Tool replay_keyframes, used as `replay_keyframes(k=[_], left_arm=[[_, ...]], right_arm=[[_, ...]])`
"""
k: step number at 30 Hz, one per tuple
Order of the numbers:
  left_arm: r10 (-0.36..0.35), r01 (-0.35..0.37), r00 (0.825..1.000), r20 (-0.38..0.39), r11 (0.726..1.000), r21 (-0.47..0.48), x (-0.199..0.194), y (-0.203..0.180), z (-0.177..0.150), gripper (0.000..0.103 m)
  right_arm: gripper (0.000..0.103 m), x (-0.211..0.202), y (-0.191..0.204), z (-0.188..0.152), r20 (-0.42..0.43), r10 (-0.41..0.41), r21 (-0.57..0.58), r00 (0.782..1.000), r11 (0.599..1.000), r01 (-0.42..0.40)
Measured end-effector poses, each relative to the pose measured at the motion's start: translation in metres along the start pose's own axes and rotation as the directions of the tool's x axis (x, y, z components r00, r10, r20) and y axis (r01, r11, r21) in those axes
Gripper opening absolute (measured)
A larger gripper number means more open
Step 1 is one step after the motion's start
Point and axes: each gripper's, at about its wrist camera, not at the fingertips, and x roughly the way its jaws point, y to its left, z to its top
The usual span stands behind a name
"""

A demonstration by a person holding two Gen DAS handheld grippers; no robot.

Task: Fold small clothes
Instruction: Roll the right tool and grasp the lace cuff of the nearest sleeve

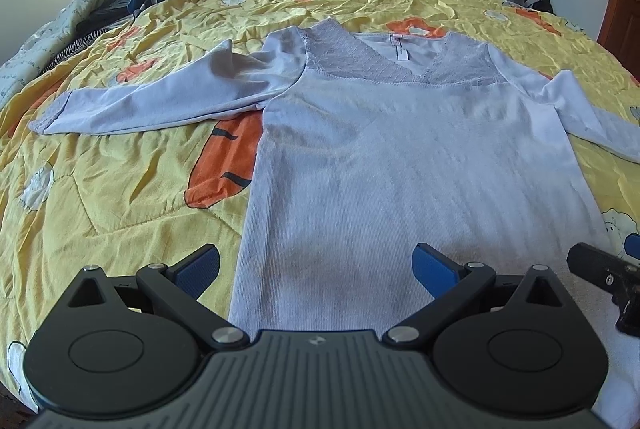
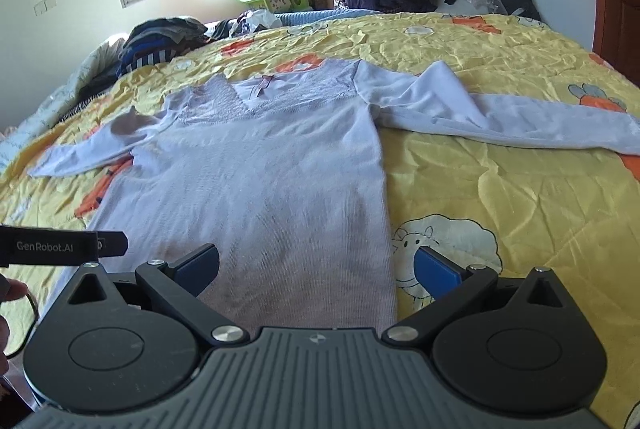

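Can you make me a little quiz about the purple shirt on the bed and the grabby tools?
1. True or false: the shirt lies flat with both sleeves spread out.
2. The left tool and right tool are: A open, B shut on the shirt.
3. Fill in: the shirt lies on a yellow ____.

Key: 1 true; 2 A; 3 quilt.

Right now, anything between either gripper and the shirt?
Nothing visible. The shirt lies flat on the quilt, its hem right under the open left gripper and open right gripper.
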Motion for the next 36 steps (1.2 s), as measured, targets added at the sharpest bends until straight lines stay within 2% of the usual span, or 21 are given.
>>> replay_keyframes(k=[2,7,10,14,19,26,30,33,36], left_arm=[[-0.005,0.005,1.000,0.013,1.000,0.004,-0.002,-0.001,0.000,0.103],[-0.033,0.033,0.999,0.029,0.999,0.014,-0.003,-0.006,0.004,0.103],[-0.053,0.052,0.998,0.019,0.998,0.032,0.000,-0.013,0.006,0.103],[-0.072,0.070,0.997,0.026,0.995,0.074,0.000,-0.026,0.011,0.103],[-0.090,0.085,0.995,0.034,0.989,0.118,0.001,-0.042,0.016,0.103],[-0.077,0.071,0.996,0.034,0.985,0.156,0.006,-0.051,0.018,0.103],[-0.075,0.070,0.997,0.027,0.986,0.150,0.009,-0.048,0.022,0.103],[-0.083,0.079,0.996,0.024,0.988,0.136,0.010,-0.047,0.025,0.103],[-0.081,0.078,0.997,0.017,0.987,0.138,0.011,-0.047,0.026,0.103]], right_arm=[[0.103,0.000,-0.010,0.002,0.011,-0.003,0.032,1.000,0.999,0.003],[0.103,-0.003,-0.046,0.009,0.058,-0.093,0.102,0.994,0.991,0.087],[0.103,-0.007,-0.076,0.015,0.086,-0.102,0.211,0.991,0.974,0.082],[0.103,-0.012,-0.119,0.019,0.120,-0.126,0.364,0.985,0.928,0.074],[0.103,-0.018,-0.163,0.024,0.184,-0.181,0.456,0.966,0.886,0.079],[0.101,-0.012,-0.237,0.021,0.256,-0.210,0.650,0.944,0.760,-0.007],[0.085,-0.008,-0.267,0.024,0.289,-0.264,0.704,0.920,0.710,-0.017],[0.071,0.000,-0.289,0.028,0.300,-0.306,0.725,0.904,0.689,-0.008],[0.064,0.009,-0.309,0.034,0.321,-0.317,0.741,0.893,0.671,-0.028]])
